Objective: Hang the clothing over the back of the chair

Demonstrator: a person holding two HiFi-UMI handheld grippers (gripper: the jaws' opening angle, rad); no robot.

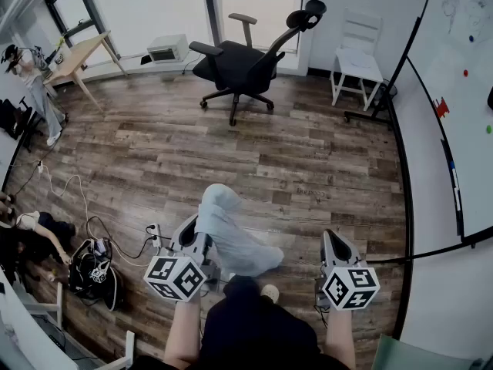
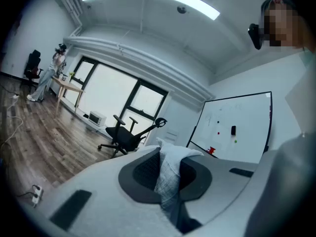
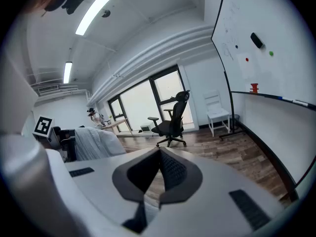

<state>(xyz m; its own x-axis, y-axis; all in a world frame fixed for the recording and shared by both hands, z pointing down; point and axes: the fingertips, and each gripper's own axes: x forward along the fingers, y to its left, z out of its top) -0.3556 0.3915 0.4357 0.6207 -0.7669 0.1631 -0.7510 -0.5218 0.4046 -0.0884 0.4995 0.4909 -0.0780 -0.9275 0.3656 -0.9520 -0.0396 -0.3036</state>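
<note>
A pale, crumpled piece of clothing (image 1: 231, 237) hangs bunched from my left tongs (image 2: 170, 157), which are clenched on a fold of it, with the rest sagging down in front of my legs. It is well short of the black office chair (image 1: 239, 64), on the near side, with a stretch of bare wooden floor (image 1: 308, 168) between us. My right tongs (image 3: 159, 154) are level with the clothing and equally far from the chair. Their tips are pressed together and they grasp nothing. The chair stands on a wheeled base by the window, its backrest tilted, with a headrest (image 1: 312, 10) on top and armrests to either side. I judge this to be the carrying step. To do it well, I should hold the left clench firm while walking over, then lift the clothing higher than the headrest. My right tongs could pinch a free edge to spread the fabric. Lowering it gently, with roughly half on each side of the backrest, should stop it sliding off or nudging the chair away.
</note>
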